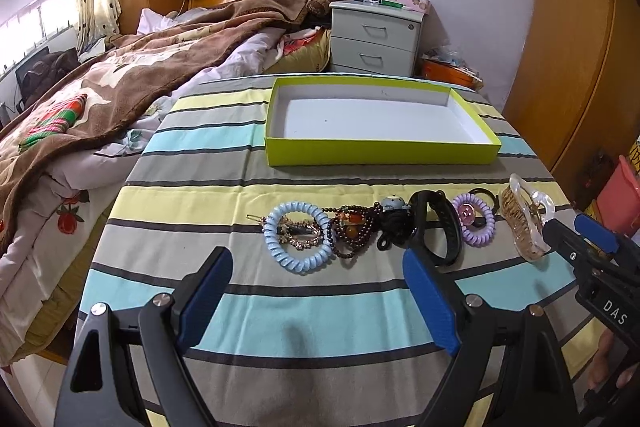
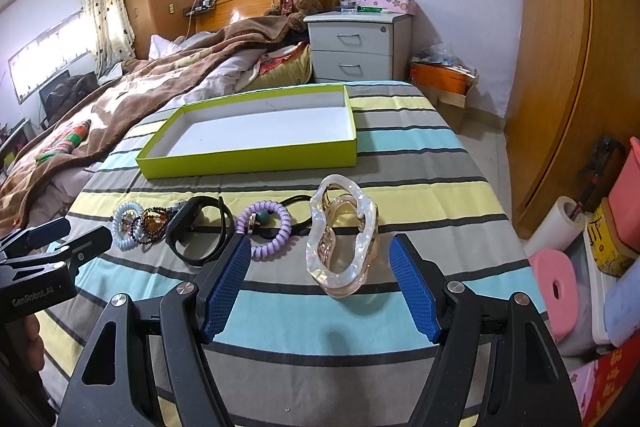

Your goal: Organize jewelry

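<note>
On the striped cloth, a row of jewelry was laid out in front of the tray, which stood bare behind it. At the left end lay the blue coil, then the beads, the black band, the purple coil and, farthest right, the claw clip. The left gripper was held short of the row, its fingers wide apart and holding nothing. The right gripper was set just before the clip, fingers spread to either side of it but not yet touching. The first pick appeared to be in hand; next, the clip would need to be straddled, clamped gently and carried to the tray.
</note>
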